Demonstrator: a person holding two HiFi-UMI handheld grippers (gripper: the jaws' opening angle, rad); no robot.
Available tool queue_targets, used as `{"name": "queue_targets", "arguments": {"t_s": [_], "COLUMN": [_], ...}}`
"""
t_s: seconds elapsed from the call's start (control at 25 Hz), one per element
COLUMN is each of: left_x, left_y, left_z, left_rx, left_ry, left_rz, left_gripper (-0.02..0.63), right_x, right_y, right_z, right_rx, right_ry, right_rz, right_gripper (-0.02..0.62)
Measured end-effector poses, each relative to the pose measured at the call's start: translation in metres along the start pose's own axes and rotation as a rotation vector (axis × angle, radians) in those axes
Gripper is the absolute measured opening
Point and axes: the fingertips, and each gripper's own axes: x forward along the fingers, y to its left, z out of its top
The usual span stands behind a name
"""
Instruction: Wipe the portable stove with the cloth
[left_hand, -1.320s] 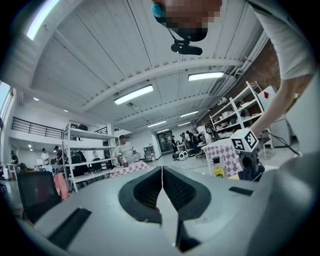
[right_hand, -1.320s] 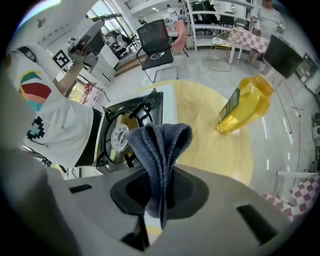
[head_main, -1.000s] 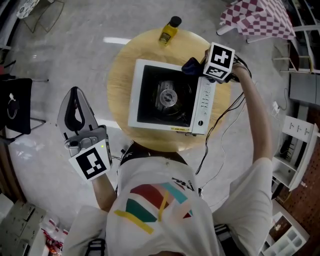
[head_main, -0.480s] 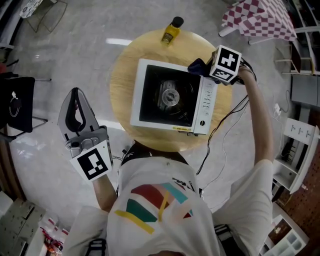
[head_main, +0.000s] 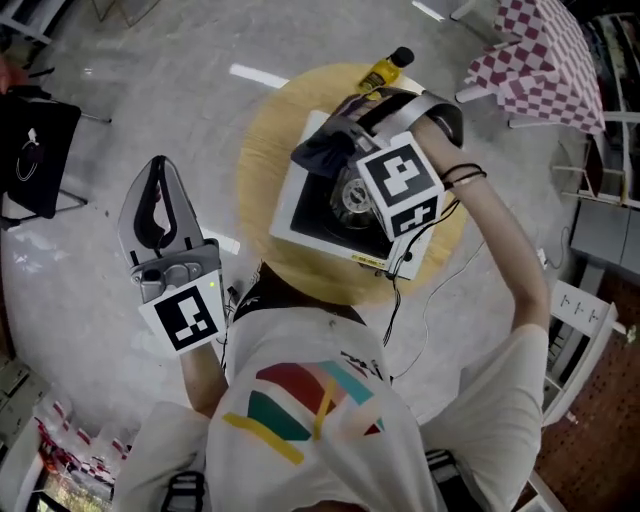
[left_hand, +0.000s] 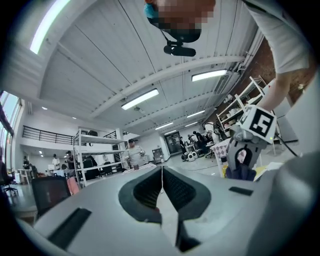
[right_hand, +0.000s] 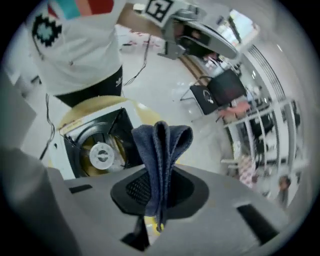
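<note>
Two grippers: your right gripper (right_hand: 159, 197) pinches the cloth (right_hand: 161, 145); left gripper (left_hand: 161, 187) closed, empty.
Risk: mid-frame, the loose fold could snag the stove (head_main: 290, 215) burner (right_hand: 102, 156).

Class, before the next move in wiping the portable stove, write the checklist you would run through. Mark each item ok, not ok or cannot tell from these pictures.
1. Cloth clamped in the right gripper: ok.
2. Cloth above the stove: ok, near its far left corner.
3. Cloth touching the stove: cannot tell.
4. Left gripper shut, empty, held away from the table: ok.
5. Yellow bottle at the table's far edge, off the stove: ok.
</note>
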Motion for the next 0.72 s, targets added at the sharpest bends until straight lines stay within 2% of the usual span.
{"name": "queue_targets", "arguments": {"t_s": [0.12, 0.32, 0.4, 0.52, 0.72], "left_x": [-0.015, -0.044, -0.058, -0.071, -0.074], "left_y": [0.017, 0.057, 0.077, 0.098, 0.102], "left_z": [-0.006, -0.022, -0.036, -0.053, -0.067], "left_rx": [-0.011, -0.019, -0.046, -0.089, -0.117], "left_ry": [0.029, 0.073, 0.094, 0.108, 0.120], "left_rz": [0.070, 0.164, 0.211, 0.262, 0.274], "left_gripper": [0.008, 0.008, 0.008, 0.008, 0.008], "right_x": [0.020, 0.048, 0.057, 0.067, 0.076], "right_y": [-0.002, 0.029, 0.037, 0.046, 0.056], "right_z": [0.045, 0.104, 0.125, 0.147, 0.153], "right_rx": [-0.283, -0.566, -0.618, -0.640, -0.708], "right_ry": [-0.033, -0.092, -0.119, -0.162, -0.152], "right_rz": [-0.063, -0.057, -0.036, 0.007, 0.046], "right_gripper": [0.032, 0.032, 0.032, 0.032, 0.032]}}
